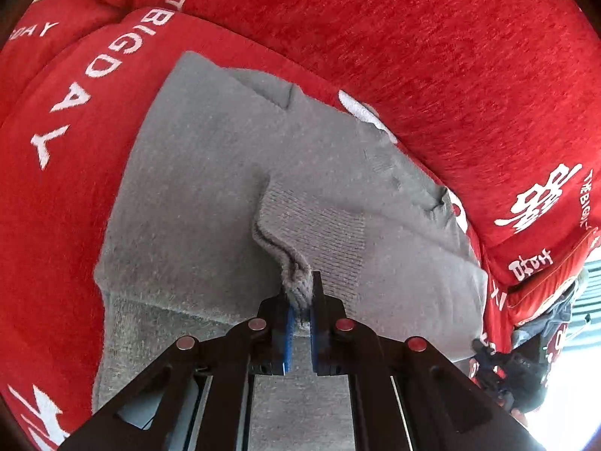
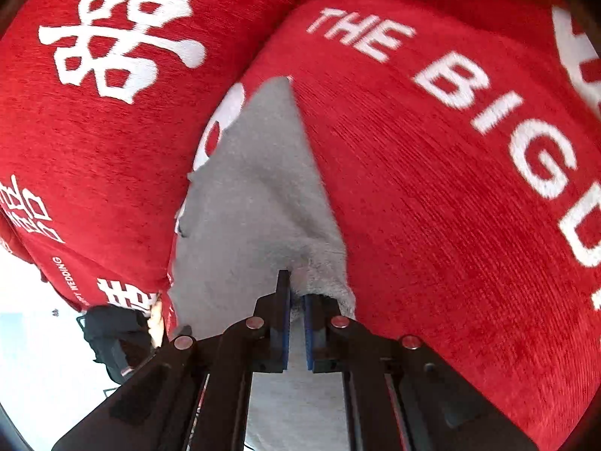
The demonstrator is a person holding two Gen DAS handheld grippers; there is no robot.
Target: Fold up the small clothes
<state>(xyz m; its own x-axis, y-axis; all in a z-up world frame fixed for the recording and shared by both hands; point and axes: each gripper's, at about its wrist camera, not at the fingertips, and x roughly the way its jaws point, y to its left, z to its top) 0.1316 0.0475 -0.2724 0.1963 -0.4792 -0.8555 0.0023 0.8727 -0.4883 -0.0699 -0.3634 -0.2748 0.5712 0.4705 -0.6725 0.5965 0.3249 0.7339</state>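
Grey knit garment (image 1: pixel 210 188): one, lying spread on the red cover; ribbed cuff or hem folded over its middle.
Left gripper (image 1: pixel 299 300): one; blue-padded fingers (image 1: pixel 288 323) nearly closed, pinching a raised ridge of the ribbed edge.
Right gripper (image 2: pixel 296 300): one; fingers (image 2: pixel 286 319) nearly closed on a fuzzy corner of the same garment (image 2: pixel 255 195).
Red cover (image 1: pixel 432 37): plush fabric with white lettering "THE BIG DAY" and white characters, surrounding the garment on all sides.
Cushions: two bulging forms visible in the right wrist view, garment in the gap between them.
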